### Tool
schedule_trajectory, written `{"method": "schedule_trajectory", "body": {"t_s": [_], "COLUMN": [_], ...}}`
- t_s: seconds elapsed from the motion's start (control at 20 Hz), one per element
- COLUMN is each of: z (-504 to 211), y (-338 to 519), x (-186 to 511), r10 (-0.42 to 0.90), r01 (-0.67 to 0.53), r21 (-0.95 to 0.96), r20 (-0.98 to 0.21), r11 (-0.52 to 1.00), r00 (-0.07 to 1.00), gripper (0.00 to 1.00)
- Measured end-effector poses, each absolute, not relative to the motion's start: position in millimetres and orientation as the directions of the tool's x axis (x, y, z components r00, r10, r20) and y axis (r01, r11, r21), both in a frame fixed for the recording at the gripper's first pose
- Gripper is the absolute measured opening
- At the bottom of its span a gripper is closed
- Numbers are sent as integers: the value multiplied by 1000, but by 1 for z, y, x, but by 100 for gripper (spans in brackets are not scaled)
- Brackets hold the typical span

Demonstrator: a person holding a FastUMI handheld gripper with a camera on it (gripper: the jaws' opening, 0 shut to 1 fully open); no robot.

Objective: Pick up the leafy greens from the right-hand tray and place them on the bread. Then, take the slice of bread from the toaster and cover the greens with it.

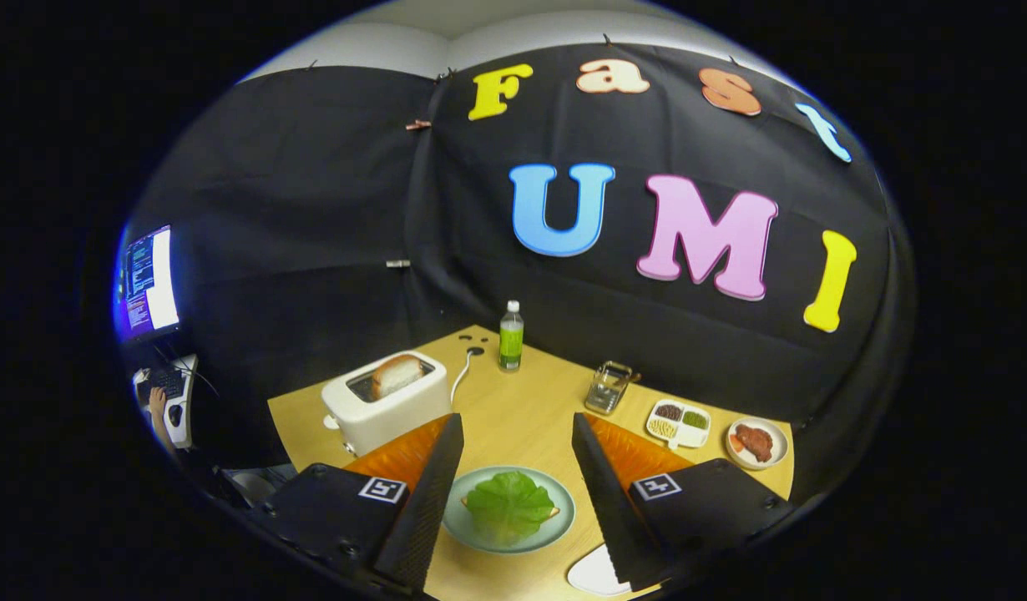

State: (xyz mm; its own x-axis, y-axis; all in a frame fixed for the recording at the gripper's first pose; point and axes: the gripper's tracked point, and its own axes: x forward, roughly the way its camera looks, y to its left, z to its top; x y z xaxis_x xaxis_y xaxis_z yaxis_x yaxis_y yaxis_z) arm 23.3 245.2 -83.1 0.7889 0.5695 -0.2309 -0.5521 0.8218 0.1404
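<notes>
Tabletop (513, 426): greens (508, 507) between tool (518, 446) fingers.

Gripper (518, 467) fingers spread wide, empty, above the plate (564, 509) where leafy greens (508, 505) cover the bread. At 11 o'clock, the toaster (388, 413) holds a bread slice (397, 374).

Green-labelled bottle (511, 335) upright at the far edge of the wooden table (522, 409). Glass jar (607, 387) right of it, then a divided dish (679, 422) of beans and grains, a plate of meat (757, 442) just beside. Lit monitor (149, 282) and keyboard (164, 383) off at far left
</notes>
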Motion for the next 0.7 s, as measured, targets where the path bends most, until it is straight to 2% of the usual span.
{"method": "schedule_trajectory", "body": {"t_s": [0.1,0.2,0.35,0.4,0.55,0.7], "z": [-41,1,70,81,65,24], "y": [246,247,265,280,322,377], "x": [21,17,4,2,6,17], "r10": [570,568,582,599,635,672], "r01": [-560,-567,-581,-598,-635,-658], "r21": [103,35,-52,-56,-14,140], "r20": [-132,-38,124,142,50,-93], "r11": [822,823,812,800,772,740], "r00": [811,822,803,788,771,735], "gripper": [81,84,84,84,84,84]}}
